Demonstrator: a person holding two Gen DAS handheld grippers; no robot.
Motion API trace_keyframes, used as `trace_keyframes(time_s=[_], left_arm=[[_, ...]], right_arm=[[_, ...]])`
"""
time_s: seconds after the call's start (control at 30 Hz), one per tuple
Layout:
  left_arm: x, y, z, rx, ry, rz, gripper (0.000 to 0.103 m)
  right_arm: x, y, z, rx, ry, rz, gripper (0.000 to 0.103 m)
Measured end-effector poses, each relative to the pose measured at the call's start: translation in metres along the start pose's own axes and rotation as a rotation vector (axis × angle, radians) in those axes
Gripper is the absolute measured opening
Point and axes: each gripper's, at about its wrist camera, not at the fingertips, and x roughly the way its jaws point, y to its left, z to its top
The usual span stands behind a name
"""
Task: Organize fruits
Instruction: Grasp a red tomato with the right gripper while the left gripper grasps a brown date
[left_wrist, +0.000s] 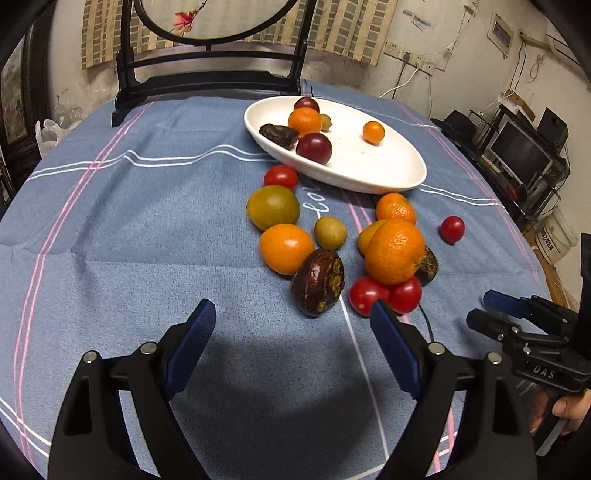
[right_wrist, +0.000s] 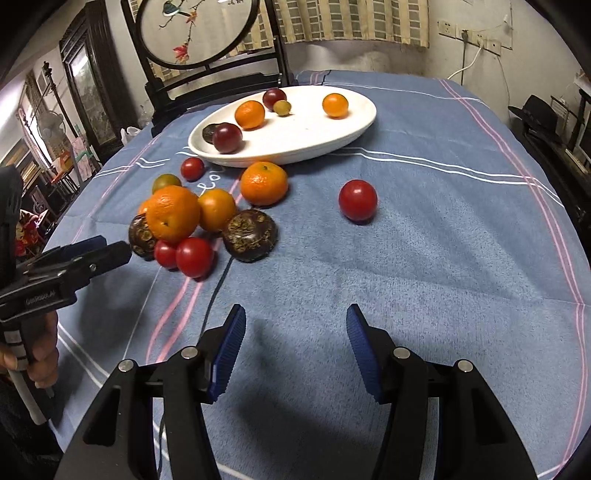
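A white oval plate at the far side of the blue cloth holds several fruits: two dark plums, oranges, a small green one and a brown one. Loose fruit lies in front of it: a large mandarin, red tomatoes, a dark brown fruit and a lone tomato. My left gripper is open and empty just short of the brown fruit. My right gripper is open over bare cloth, empty, with the lone tomato well ahead.
A dark wooden stand with a round embroidered screen sits behind the plate. A thin black cable crosses the cloth near the pile. Shelves with a monitor stand off the table's right edge. A hand holds the left gripper's handle.
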Motion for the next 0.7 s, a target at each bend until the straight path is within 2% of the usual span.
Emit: trace_keyframes(time_s=[0.27,0.43,0.53,0.57,0.6,0.63,0.7], left_arm=[[0.01,0.001,-0.003,0.01,0.009,0.004,0.084],[0.017,0.003,-0.003,0.006,0.031,-0.016,0.084],[0.019,0.006,-0.002,-0.006,0.038,-0.026,0.084],[0.02,0.006,-0.001,-0.008,0.035,-0.027,0.084],[0.02,0.006,-0.001,-0.007,0.037,-0.026,0.084],[0.02,0.006,-0.001,-0.006,0.037,-0.024,0.084],[0.021,0.005,-0.001,-0.003,0.038,-0.02,0.084]], right_arm=[[0.014,-0.02,0.037,0.037,-0.034,-0.059,0.057],[0.038,-0.026,0.063,0.037,-0.026,-0.12,0.057],[0.052,-0.028,0.072,0.047,0.0,-0.11,0.048],[0.054,-0.029,0.073,0.048,0.001,-0.113,0.048],[0.055,-0.028,0.074,0.046,-0.009,-0.118,0.036],[0.056,-0.028,0.075,0.041,-0.013,-0.134,0.03],[0.055,-0.031,0.075,0.055,-0.013,-0.115,0.03]])
